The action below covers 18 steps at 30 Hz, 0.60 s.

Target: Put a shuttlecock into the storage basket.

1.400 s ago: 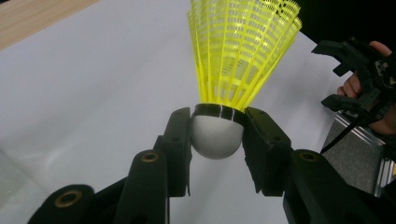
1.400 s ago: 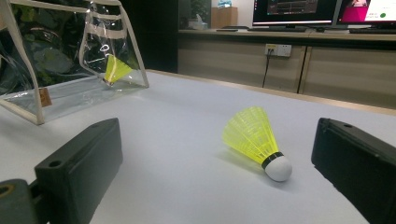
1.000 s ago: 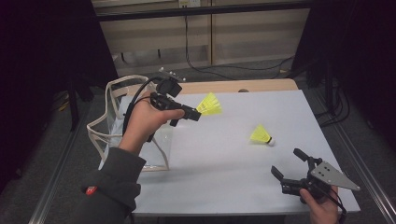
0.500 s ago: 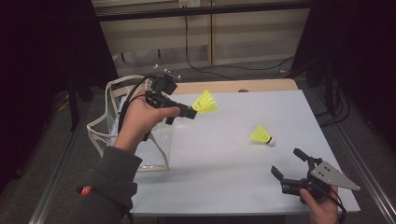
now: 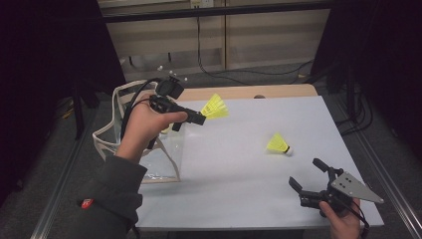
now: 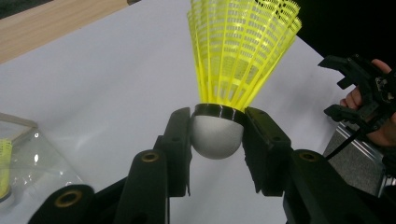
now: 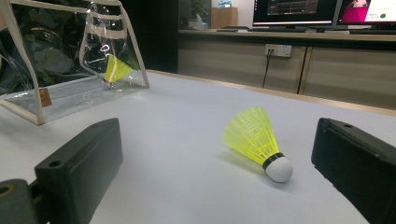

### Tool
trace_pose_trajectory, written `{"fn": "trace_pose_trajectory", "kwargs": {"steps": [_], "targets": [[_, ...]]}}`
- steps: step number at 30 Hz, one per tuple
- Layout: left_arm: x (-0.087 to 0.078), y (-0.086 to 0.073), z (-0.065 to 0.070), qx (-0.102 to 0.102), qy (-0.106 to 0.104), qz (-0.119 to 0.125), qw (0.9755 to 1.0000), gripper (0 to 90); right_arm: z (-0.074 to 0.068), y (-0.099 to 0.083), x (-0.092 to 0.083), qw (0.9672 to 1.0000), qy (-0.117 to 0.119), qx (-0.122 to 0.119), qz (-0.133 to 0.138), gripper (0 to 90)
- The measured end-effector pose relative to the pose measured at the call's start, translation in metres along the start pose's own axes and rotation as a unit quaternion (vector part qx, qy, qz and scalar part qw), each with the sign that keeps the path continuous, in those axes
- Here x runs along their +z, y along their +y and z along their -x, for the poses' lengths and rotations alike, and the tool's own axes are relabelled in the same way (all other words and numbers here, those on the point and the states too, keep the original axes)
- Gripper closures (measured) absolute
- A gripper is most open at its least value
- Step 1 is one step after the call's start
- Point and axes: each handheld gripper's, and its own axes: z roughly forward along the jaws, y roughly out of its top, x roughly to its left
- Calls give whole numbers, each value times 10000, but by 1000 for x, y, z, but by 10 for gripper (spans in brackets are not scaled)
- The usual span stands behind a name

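My left hand-held gripper [image 5: 199,119] hangs above the table's [image 5: 239,189] far left part, clamped on a yellow shuttlecock [image 6: 233,84]; in the left gripper view both black jaws press the sides of its white cork, the skirt fanning away from me. Beside it, at the table's left edge, stands a clear bag [image 5: 164,164] with pale trim, and I see another yellow shuttlecock [image 7: 116,69] inside it. My right hand-held gripper [image 5: 308,174] rests near the table's near right corner, jaws spread wide with nothing between them. A second loose shuttlecock [image 5: 277,144] lies on its side toward the right edge, just ahead of those jaws.
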Motion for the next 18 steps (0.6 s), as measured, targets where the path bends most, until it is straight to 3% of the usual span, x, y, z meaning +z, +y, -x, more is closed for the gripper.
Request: {"fn": "trace_pose_trajectory", "kwargs": {"steps": [2,5,18], "targets": [[0,0,1,-106,5,82,9999,632,0,0,0,10000,-1,-2,0,18],[-3,0,-1,-28,17,9,10000,632,0,0,0,10000,-1,-1,-3,18],[-10,0,-4,-158,71,104,9998,631,0,0,0,10000,1,-7,-6,18]]}}
